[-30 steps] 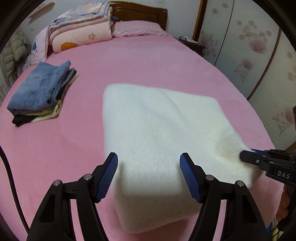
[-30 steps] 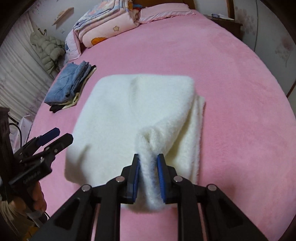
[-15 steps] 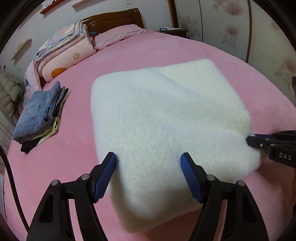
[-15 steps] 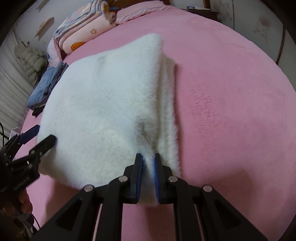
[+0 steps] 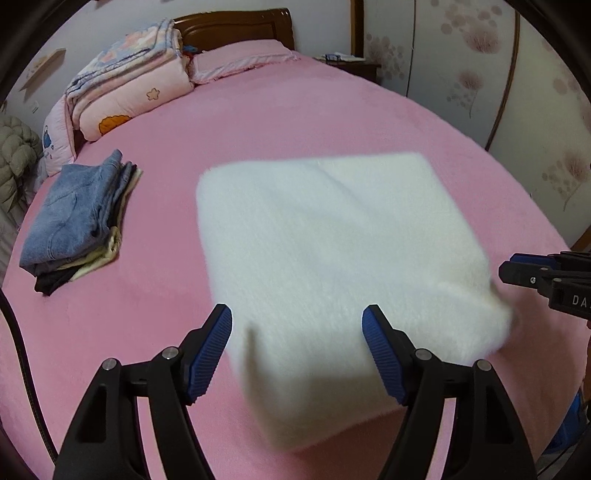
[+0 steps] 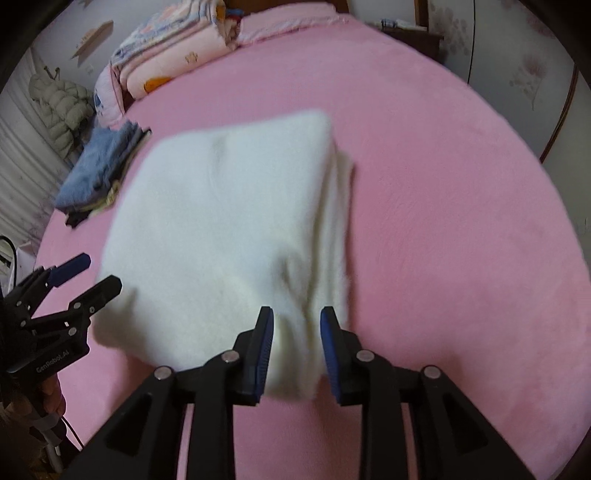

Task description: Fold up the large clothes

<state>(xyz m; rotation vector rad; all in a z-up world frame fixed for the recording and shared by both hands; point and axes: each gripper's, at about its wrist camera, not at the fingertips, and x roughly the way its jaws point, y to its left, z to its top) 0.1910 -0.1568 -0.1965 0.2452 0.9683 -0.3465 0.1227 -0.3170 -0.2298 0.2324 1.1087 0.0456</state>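
Though blurred by motion in both views, clearly a thick white fluffy fleece garment (image 5: pixel 332 251), folded into a squarish bundle and lying on the pink plush bed (image 5: pixel 295 118), toward the near edge. Looks soft, bulky and light: deep pile, rounded edges, several layers stacked along the right side in the right wrist view. Likely to compress under a pinch and spring back, and to sag and unfold if lifted by one layer only. Not fragile; the pile probably grips the ribbed blue pads well enough, but the thickness could push out of a shallow bite.

Left gripper (image 5: pixel 297 350) spread wide, jaws standing either side of the near left part of the bundle, holding nothing. Right gripper (image 6: pixel 297 349) partly open, pads straddling the near right corner of the garment (image 6: pixel 229 236); contact with the fleece hard to judge, no firm clamp apparent.

Best hold, judging from the shape: deep over a folded edge or corner, catching all layers at once, one gripper per near corner so the bundle stays square.

Folded stack of blue denim and other clothes (image 5: pixel 77 221) well apart to the left; pile of pink quilts (image 5: pixel 129 88) by the dark wooden headboard (image 5: pixel 236 26).
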